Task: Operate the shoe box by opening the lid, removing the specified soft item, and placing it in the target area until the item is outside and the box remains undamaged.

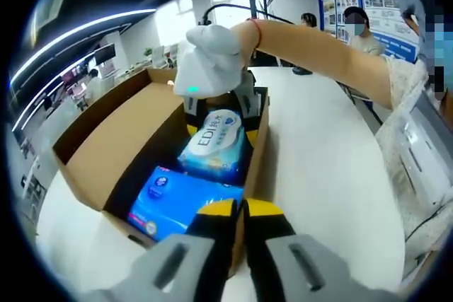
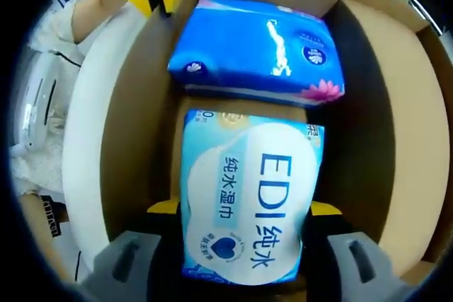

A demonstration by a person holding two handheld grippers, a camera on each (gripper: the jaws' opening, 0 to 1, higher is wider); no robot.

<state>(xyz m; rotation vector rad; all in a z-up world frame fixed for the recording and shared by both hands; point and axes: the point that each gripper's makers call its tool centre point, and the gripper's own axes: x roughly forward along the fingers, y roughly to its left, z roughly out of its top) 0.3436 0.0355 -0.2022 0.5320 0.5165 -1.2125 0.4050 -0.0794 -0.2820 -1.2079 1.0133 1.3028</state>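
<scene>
Your right gripper [image 2: 244, 210] clamps the wet-wipes pack [image 2: 248, 196] inside the shoe box [image 1: 106, 153], beside the blue tissue pack [image 2: 262, 44]. Your left gripper [image 1: 237, 210] sits closed at the box's rim.

I see a brightly lit room in the left gripper view, with long ceiling light strips [image 1: 85, 33] bowed by the fisheye and windows [image 1: 173, 22] blown out white. The white table [image 1: 333, 146] glares softly. In the right gripper view, the box walls [image 2: 134, 125] cast deep shadow, and a glossy highlight streaks the blue tissue pack [image 2: 258, 47]. Edges smear and blur.
</scene>
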